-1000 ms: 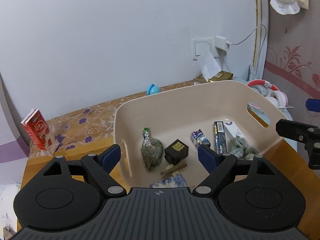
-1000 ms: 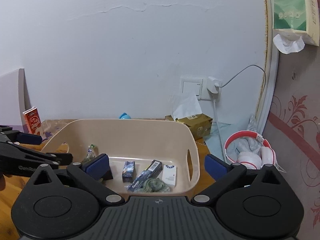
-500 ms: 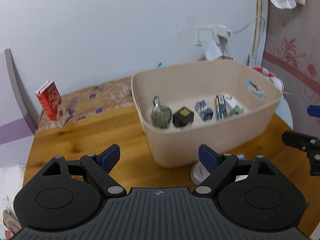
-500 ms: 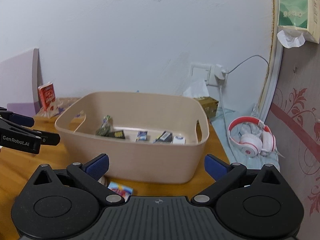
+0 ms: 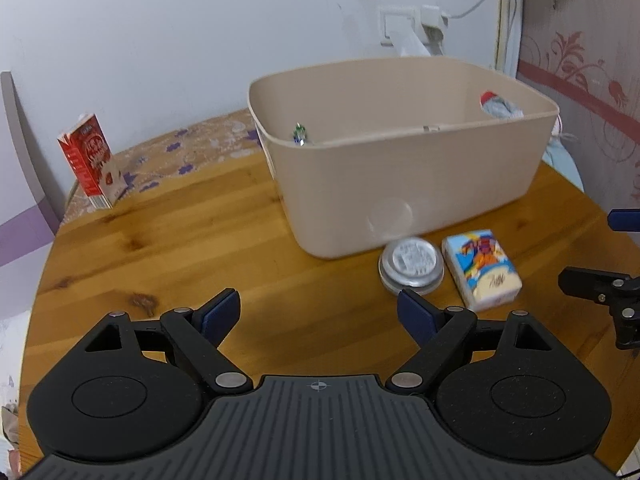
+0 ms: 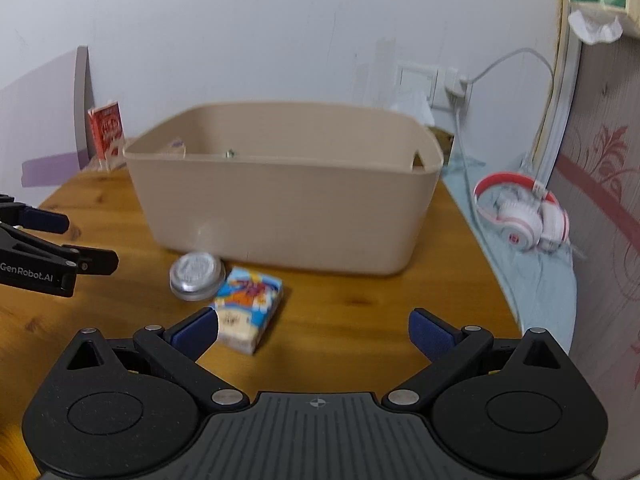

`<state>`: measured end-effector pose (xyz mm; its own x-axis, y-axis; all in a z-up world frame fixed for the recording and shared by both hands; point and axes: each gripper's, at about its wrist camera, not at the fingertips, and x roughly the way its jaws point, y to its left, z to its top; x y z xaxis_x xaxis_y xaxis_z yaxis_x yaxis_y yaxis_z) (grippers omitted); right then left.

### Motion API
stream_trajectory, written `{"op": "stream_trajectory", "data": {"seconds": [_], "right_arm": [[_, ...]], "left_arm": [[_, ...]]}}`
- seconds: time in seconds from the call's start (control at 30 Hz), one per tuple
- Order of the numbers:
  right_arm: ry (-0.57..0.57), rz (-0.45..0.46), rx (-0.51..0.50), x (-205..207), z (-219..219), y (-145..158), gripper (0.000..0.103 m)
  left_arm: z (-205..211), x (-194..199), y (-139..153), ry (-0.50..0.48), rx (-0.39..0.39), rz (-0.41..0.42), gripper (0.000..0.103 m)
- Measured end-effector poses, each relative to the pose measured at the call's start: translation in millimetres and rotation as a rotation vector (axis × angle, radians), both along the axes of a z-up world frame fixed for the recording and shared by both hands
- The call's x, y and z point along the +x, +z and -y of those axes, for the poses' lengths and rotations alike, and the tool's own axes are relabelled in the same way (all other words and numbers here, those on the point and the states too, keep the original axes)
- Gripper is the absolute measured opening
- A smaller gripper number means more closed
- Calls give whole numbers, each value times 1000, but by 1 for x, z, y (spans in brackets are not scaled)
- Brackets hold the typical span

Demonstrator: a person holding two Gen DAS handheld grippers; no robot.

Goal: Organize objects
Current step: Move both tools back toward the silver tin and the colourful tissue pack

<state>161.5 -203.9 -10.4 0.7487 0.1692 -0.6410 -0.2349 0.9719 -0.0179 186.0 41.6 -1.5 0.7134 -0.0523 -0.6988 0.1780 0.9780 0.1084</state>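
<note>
Right wrist view: the tissue pack [image 6: 249, 309] lies on the counter [image 6: 360, 320] before the bin [image 6: 280, 208], touching the round tin [image 6: 197, 276], just ahead-left of the empty, spread right hand-held gripper [image 6: 314, 332] (nearer than the left, also agape).

Both grippers [image 5: 318, 312] back from bin [image 5: 400, 200]

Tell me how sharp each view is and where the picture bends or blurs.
Left wrist view: fairly crisp on the round tin and tissue pack, the beige bin slightly soft; fisheye curves the table edge. Right wrist view: motion-blurred throughout, tissue pack and headphones smeared, the wall edges bowed.
</note>
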Motion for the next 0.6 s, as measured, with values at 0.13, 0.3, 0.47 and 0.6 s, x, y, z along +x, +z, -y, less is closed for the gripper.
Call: {"op": "stream_trajectory", "data": {"seconds": [0.13, 0.3, 0.47, 0.6], "right_arm": [[2, -40, 2, 3, -4, -13, 103], [18, -75, -1, 8, -13, -25, 103], [45, -98, -10, 15, -26, -34, 103], [61, -126, -8, 25, -37, -42, 103]], "left_arm": [[0, 2, -13, 12, 10, -15, 87], [-2, 5, -25, 16, 2, -44, 87], [-2, 9, -32, 22, -3, -58, 87], [-3, 14, -36, 26, -8, -64, 87]]}}
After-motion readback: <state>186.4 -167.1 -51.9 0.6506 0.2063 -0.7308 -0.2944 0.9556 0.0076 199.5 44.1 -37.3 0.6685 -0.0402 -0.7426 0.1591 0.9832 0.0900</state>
